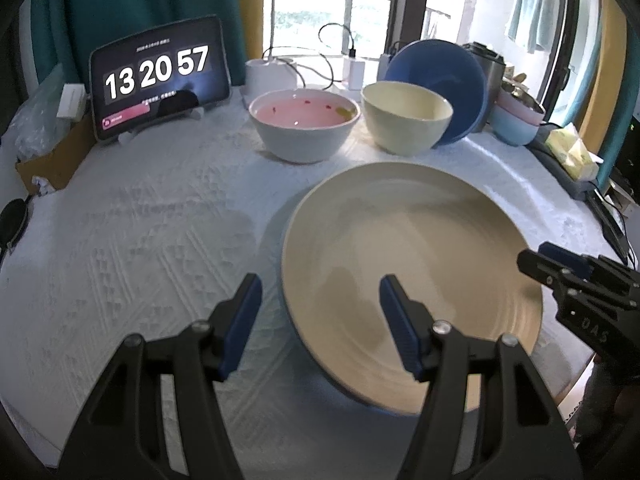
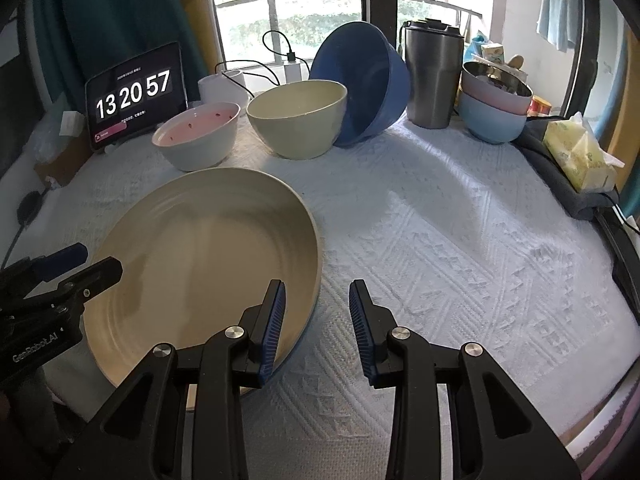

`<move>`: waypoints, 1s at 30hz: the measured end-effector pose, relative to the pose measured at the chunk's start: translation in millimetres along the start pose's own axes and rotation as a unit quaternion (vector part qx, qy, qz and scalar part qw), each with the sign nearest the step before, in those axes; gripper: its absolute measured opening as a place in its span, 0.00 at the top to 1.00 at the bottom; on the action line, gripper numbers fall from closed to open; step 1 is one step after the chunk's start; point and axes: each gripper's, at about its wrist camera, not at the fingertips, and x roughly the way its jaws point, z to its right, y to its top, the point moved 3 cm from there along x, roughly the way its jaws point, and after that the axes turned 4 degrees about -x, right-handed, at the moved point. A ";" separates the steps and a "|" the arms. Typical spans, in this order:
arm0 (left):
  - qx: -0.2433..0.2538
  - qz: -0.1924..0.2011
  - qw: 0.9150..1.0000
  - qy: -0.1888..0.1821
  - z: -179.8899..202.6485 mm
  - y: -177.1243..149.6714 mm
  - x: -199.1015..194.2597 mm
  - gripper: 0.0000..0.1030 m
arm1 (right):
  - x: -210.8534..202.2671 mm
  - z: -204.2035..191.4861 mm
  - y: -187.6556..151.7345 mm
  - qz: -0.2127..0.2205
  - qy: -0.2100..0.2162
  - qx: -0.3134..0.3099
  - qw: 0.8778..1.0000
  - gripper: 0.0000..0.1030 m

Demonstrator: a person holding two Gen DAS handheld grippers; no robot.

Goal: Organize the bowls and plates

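**Cream plate flanked by both grippers, sorting barely begun**

The cream plate [image 1: 412, 276] lies on the white textured tablecloth [image 1: 160, 232], and everything else is best placed from it. The left gripper [image 1: 320, 320] sits at the plate's near-left rim with its jaws spread wide: one blue pad hangs over the plate's inside, the other over the cloth outside the rim, so the rim lies between them, but nothing is clamped. The right gripper [image 2: 316, 320] straddles the plate's opposite rim in the same way, jaws parted and holding nothing. Whether the plate rests flat or is tipped up slightly cannot be told.

Beyond the plate stand a pink-lined bowl [image 1: 304, 126] and, just beside it, a pale yellow bowl [image 1: 406, 116]. A blue bowl [image 1: 444, 88] leans on its edge behind the yellow one, touching it. Farther out to that side, a small stack of bowls [image 2: 494, 108] sits near a steel tumbler [image 2: 434, 76]. A clock tablet [image 1: 160, 80] stands beyond the plate on the other side.

Judging by the layout, little is done: the three bowls behind the plate are separate, not nested, and the plate has no stack to join. Most of the organizing appears to remain.
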 end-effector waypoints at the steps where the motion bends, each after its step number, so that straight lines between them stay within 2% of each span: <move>1: -0.002 -0.004 1.000 0.002 -0.9 -0.2 2.4 0.39 | 1.5 0.6 0.0 -0.002 0.002 0.002 1.000 0.65; 4: -0.004 -0.013 1.000 0.004 -2.0 -1.5 8.1 0.39 | 5.8 2.5 -0.1 -0.007 0.012 0.010 1.000 0.56; 10: -0.017 -0.046 0.999 -0.011 -0.4 -8.0 23.5 0.39 | 13.9 3.5 -1.4 -0.016 0.025 0.020 0.999 0.56; 13: -0.017 -0.046 0.999 -0.018 1.2 -7.7 23.9 0.39 | 23.5 3.0 -4.9 -0.035 0.042 0.028 0.998 0.56; 16: -0.024 -0.045 0.998 -0.031 2.2 -8.5 24.7 0.39 | 25.5 2.1 -4.6 -0.033 0.057 0.035 0.997 0.56; 23: -0.021 -0.040 0.998 -0.036 1.8 -8.6 25.4 0.39 | 30.4 -2.4 -6.0 -0.032 0.096 0.050 0.994 0.54; 30: -0.019 -0.035 0.998 -0.042 0.6 -9.0 24.4 0.41 | 31.0 -6.5 -5.0 -0.033 0.089 0.052 0.994 0.51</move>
